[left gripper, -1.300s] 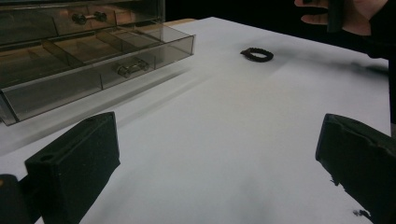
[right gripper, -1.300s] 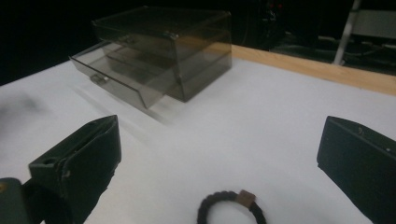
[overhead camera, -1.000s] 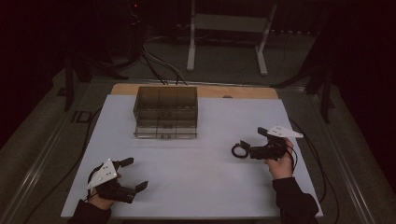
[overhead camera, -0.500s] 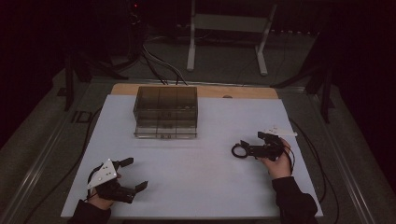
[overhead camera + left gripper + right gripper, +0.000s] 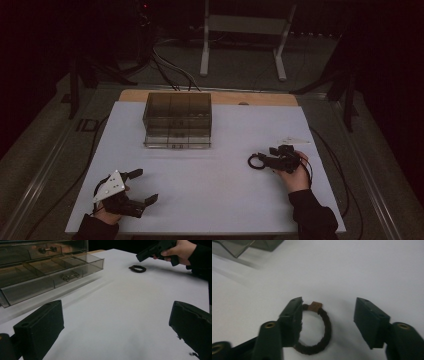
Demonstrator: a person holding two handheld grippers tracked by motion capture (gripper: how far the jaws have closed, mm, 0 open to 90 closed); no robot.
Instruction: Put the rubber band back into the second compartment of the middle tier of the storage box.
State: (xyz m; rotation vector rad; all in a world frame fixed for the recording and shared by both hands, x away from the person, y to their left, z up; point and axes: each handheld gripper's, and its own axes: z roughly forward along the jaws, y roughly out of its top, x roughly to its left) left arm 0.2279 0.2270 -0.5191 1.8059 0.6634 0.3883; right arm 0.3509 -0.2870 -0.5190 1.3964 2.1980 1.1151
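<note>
The right gripper (image 5: 327, 322) is lowering onto the dark braided ring (image 5: 315, 330) lying on the white table (image 5: 210, 195), jaws closing to about half, straddling the ring but not yet clamping. The left gripper (image 5: 117, 332) is resting wide open, empty. A grasp appears imminent.

The right claw (image 5: 328, 322) has sunk to the counter (image 5: 210, 190) — jaws just closing around the hair tie (image 5: 322, 332), not yet gripping.
</note>
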